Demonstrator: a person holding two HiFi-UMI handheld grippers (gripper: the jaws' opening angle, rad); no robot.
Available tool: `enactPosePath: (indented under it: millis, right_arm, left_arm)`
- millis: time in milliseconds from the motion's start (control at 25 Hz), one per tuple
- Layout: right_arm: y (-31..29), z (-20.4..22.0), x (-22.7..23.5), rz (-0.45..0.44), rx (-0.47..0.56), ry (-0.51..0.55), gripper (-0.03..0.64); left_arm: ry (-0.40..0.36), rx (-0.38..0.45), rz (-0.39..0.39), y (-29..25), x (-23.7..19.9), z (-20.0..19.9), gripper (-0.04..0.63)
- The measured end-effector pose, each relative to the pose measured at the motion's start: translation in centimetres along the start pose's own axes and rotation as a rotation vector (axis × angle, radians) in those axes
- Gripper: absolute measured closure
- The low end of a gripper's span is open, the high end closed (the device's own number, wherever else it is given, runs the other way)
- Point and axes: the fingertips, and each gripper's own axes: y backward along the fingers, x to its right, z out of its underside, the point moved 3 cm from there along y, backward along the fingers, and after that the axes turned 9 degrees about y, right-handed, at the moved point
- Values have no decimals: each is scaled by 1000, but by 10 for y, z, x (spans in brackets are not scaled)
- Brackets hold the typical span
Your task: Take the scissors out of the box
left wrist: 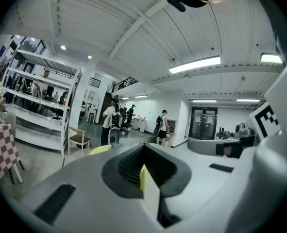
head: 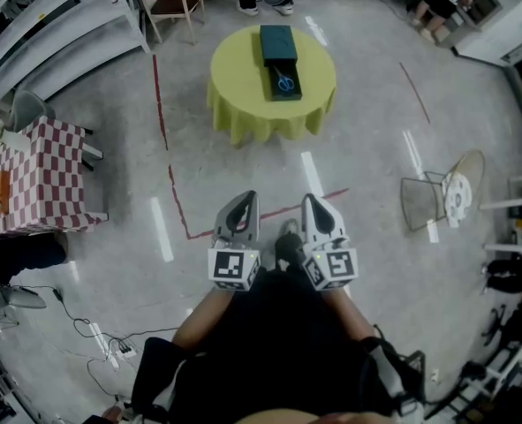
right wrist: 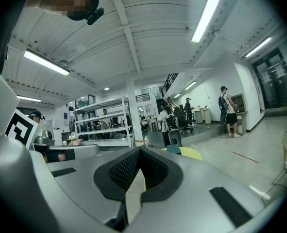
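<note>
Far ahead in the head view stands a round yellow table (head: 243,87) bearing a dark teal box (head: 277,44) whose drawer is slid out towards me. Blue-handled scissors (head: 285,84) lie in that drawer. My left gripper (head: 247,196) and right gripper (head: 312,200) are held side by side over the floor, well short of the table. Both are shut with nothing between the jaws. In the left gripper view the left gripper (left wrist: 144,147) points towards the table's edge (left wrist: 100,149). Past the right gripper (right wrist: 141,150), the right gripper view shows the table (right wrist: 192,153) and the box (right wrist: 173,149).
A red-checkered table (head: 35,179) and metal shelves (head: 49,25) stand at the left, with a wooden chair (head: 174,5) behind. A wire chair (head: 437,193) stands at the right. Red tape lines (head: 177,193) cross the floor. A person's feet (head: 265,5) stand behind the yellow table. Cables (head: 93,334) lie lower left.
</note>
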Motion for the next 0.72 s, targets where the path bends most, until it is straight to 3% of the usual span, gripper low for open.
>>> enactPosePath:
  millis: [320,520,720]
  right_arm:
    - [-47,6,25,-23,0,-9,623]
    - [-102,6,68,-55,-1,0,623]
    - [-159,-1,119,-97,-18,12,623]
  left_arm:
    - [49,4,4,-48,-4,-7,609]
    - [17,-5,-13,-110,-14,-16,609]
    - [52,8,-68,-181,-20,-34,609]
